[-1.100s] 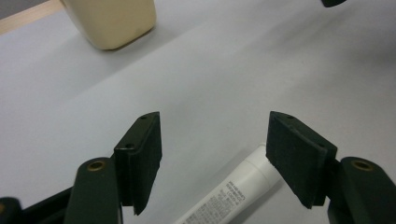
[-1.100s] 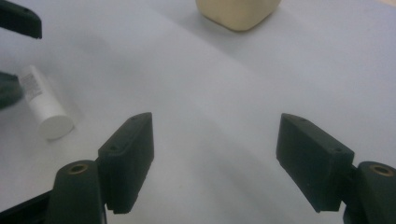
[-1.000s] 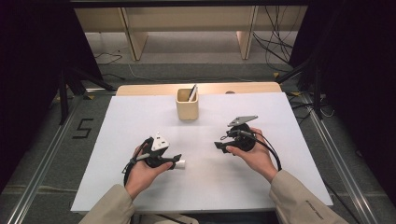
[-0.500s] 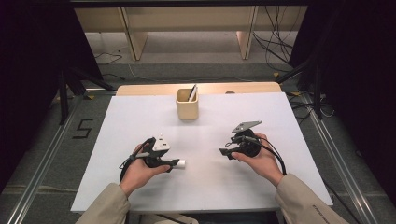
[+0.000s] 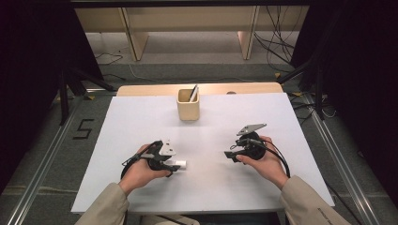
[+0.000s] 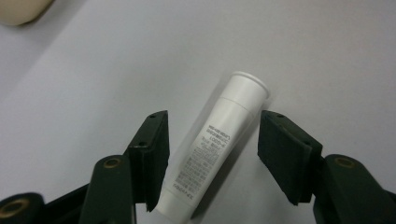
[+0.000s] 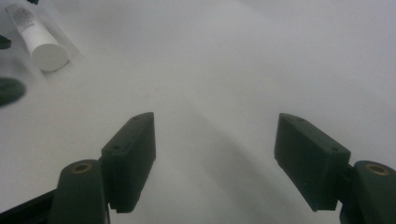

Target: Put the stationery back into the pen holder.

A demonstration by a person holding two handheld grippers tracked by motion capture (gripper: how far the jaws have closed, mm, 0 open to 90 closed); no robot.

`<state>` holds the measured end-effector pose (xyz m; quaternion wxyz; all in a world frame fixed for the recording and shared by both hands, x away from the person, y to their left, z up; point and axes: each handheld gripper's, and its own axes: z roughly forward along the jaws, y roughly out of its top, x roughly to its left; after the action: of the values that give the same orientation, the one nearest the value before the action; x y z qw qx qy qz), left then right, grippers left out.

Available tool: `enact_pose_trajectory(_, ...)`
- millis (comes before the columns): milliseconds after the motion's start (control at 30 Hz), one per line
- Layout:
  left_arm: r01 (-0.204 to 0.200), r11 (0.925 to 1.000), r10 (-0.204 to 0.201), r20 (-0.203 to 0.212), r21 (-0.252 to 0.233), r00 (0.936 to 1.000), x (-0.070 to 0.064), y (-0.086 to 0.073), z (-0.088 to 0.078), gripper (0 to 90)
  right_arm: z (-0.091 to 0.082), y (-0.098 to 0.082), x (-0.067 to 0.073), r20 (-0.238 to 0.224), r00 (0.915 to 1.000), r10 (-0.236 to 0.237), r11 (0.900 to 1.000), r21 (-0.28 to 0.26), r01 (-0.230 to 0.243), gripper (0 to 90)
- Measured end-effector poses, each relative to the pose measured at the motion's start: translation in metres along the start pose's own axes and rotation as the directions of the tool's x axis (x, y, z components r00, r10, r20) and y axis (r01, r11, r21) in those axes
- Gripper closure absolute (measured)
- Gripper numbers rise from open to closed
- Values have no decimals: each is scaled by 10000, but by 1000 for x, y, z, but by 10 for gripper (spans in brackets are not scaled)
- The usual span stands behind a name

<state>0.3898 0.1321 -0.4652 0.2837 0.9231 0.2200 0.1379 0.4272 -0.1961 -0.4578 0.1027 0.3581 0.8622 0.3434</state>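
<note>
1. The white bench (image 5: pixel 141 122) takes up the middle of the high view. At its far end, in the upper middle, stands a tan cup (image 5: pixel 188 106) with a pen (image 5: pixel 193 93) in it.
2. My right gripper (image 5: pixel 228 154) sits right of the middle. Its jaws are wide apart with nothing between them, and they point left across the bench.
3. My left gripper (image 5: pixel 174 167) is lower left of the middle. Its jaws have just been closing, with the tube between them. One pad looks right up against the tube, the other has a gap, so it is not pinched yet.
4. The little white tube (image 6: pixel 212 148) lies flat on the bench. In the left gripper view it runs from the bottom up to the right, cap end away from me, slanted between the jaws. My left gripper is much nearer to it, so I think that gripper should squeeze it.
</note>
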Motion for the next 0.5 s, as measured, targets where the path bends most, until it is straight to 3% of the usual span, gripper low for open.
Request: enact_pose_trajectory(500,-822,9942,819,75,689,9966,0,2,4,470,0,-2,0,38,10000,27,10000,74,-27,295)
